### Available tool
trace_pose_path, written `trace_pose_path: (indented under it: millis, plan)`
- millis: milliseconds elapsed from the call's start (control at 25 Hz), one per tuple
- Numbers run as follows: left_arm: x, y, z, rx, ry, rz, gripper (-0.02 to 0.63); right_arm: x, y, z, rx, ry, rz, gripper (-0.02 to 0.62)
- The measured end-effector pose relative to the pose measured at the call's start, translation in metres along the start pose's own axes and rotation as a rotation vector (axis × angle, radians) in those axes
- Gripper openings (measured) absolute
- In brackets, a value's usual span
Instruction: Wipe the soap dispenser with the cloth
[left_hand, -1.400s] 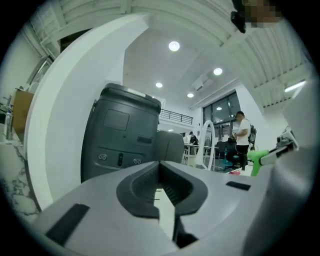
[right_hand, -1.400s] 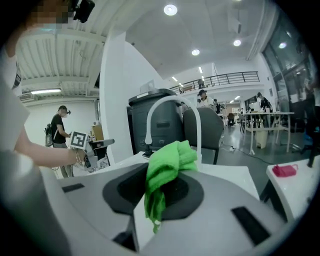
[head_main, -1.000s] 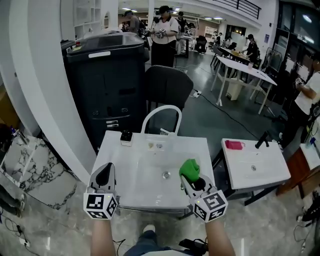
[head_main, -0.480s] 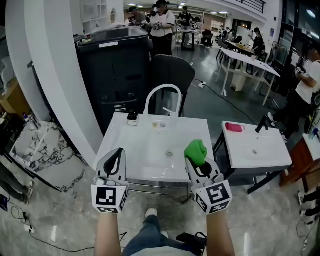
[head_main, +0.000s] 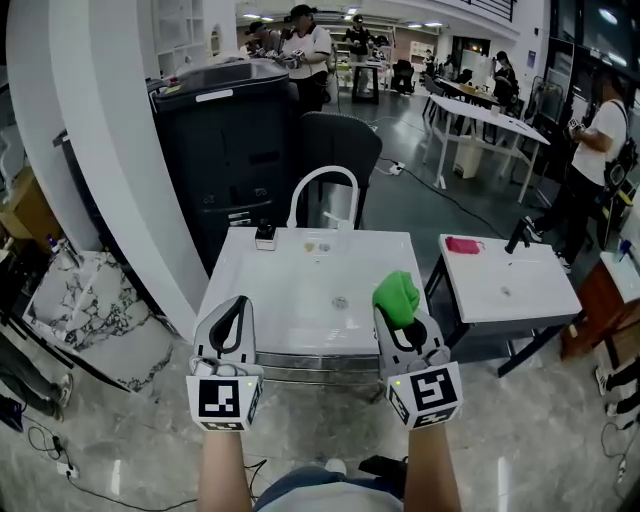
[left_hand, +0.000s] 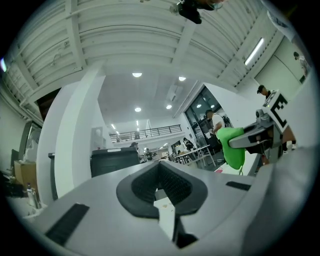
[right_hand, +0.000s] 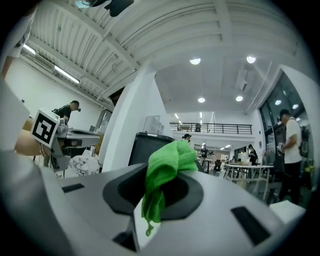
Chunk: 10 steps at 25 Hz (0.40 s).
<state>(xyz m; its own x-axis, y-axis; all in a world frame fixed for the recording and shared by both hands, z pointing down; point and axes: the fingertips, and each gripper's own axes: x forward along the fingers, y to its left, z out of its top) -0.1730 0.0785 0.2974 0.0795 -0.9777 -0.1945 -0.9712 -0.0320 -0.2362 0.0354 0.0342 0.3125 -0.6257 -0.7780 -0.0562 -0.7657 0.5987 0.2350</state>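
Half ready at most: grips the green cloth (head_main: 396, 297) in the closed right gripper (head_main: 402, 322), carries the left gripper (head_main: 233, 312) shut and empty, hovers short of the seemingly unwiped soap dispenser (head_main: 265, 236) at the back-left corner of the sink (head_main: 290, 300).

**Q:** Cloth (head_main: 397, 297): colour, form, position?

**A:** Bright green and soft-textured, bunched into a wad. It is clamped between the jaws of the right gripper (head_main: 402, 322). The bulk stands out beyond the jaw tips, and a narrow tail hangs below them. From above, it shows at the near right edge of the white basin top (head_main: 290, 290).

**Q:** Soap dispenser (head_main: 265, 236)?

**A:** A small white block with a black top, upright at the far left corner of the basin top, just left of the white arched tap (head_main: 323, 170). It is well apart from the cloth. Finer detail is too small to tell.
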Motion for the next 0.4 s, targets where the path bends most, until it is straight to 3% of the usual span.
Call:
trace_pose_path:
  millis: [120,400]
  plan:
    - [-0.004,0.010,0.000,-0.015,0.001,0.008,0.014,0.003,0.008,0.002,-0.045,0.017,-0.009,0.071]
    - [-0.014,0.028,0.006,-0.042,-0.029,-0.001,0.014,-0.002,0.025,0.019,-0.017,-0.061,-0.043,0.071]
